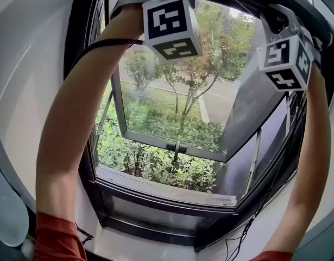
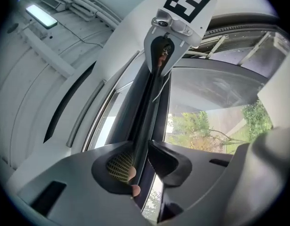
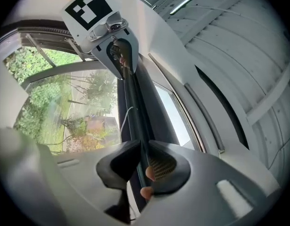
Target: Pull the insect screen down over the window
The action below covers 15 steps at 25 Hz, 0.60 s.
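Observation:
The insect screen's dark pull bar (image 2: 147,112) runs along the top of the window, from between my left gripper's (image 2: 141,157) jaws to the right gripper (image 2: 161,55) at its far end. The bar lies against the left gripper's meshed pad, and a narrow gap shows at the other jaw. In the right gripper view the same bar (image 3: 134,112) passes between my right gripper's (image 3: 144,161) slightly parted jaws toward the left gripper (image 3: 121,55). In the head view both arms reach up, and only the marker cubes (image 1: 171,27) (image 1: 286,61) show; the jaws and the bar are hidden there.
The window sash (image 1: 172,143) stands swung outward, with a handle (image 1: 176,146) on its lower rail, above shrubs and trees. The dark sill (image 1: 156,186) lies below. Cables (image 1: 248,227) hang at the lower right. A white wall flanks the frame, and a ceiling lamp (image 2: 41,15) shows overhead.

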{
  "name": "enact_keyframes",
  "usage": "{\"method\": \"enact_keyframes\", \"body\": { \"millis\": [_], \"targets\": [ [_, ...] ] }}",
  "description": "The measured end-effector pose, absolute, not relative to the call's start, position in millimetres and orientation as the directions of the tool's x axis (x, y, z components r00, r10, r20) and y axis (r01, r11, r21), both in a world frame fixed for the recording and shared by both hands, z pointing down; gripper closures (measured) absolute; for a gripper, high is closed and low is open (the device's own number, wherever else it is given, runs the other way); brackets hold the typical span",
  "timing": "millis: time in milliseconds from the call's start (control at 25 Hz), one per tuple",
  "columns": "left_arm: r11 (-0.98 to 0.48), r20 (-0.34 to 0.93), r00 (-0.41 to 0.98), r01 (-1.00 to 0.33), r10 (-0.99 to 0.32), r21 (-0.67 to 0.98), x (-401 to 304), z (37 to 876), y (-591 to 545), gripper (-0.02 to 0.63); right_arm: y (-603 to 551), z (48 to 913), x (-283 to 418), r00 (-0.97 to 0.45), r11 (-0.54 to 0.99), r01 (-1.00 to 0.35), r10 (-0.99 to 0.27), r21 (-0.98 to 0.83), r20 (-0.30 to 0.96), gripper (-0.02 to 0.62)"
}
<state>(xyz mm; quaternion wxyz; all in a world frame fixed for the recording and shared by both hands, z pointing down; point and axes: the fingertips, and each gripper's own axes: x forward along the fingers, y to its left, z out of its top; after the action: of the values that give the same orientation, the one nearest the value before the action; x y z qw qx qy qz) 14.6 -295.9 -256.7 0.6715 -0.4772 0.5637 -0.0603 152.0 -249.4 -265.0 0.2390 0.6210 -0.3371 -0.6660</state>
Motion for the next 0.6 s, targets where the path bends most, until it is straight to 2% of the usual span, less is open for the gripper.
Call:
{"method": "enact_keyframes", "body": {
  "millis": [120, 320, 480, 560, 600],
  "targets": [
    [0.525, -0.665, 0.352, -0.417, -0.659, -0.742, 18.8, -256.1, -302.5, 0.501, -252.0, -268.8, 154.9, -0.087, -0.643, -0.059, -0.759, 0.764, -0.646, 0.515],
    [0.539, -0.634, 0.330, -0.339, -0.699, -0.771, 24.3, -257.0, -312.0, 0.465, -262.6, -258.7, 162.9, -0.055, -0.587, 0.119, -0.809, 0.801, -0.585, 0.506],
    [0.553, -0.635, 0.316, -0.315, -0.705, -0.771, 24.3, -259.8, -316.5, 0.454, -264.5, -254.8, 163.9, -0.032, -0.525, 0.100, -0.851, 0.846, -0.524, 0.491],
    [0.557, -0.634, 0.307, -0.306, -0.710, -0.772, 25.0, -260.7, -319.5, 0.448, -267.9, -252.5, 166.5, -0.009, -0.492, 0.099, -0.870, 0.865, -0.493, 0.422],
    [0.560, -0.635, 0.303, -0.302, -0.711, -0.771, 25.7, -261.2, -320.8, 0.443, -269.2, -252.6, 167.0, 0.001, -0.487, 0.104, -0.872, 0.867, -0.489, 0.422]
  ]
}}
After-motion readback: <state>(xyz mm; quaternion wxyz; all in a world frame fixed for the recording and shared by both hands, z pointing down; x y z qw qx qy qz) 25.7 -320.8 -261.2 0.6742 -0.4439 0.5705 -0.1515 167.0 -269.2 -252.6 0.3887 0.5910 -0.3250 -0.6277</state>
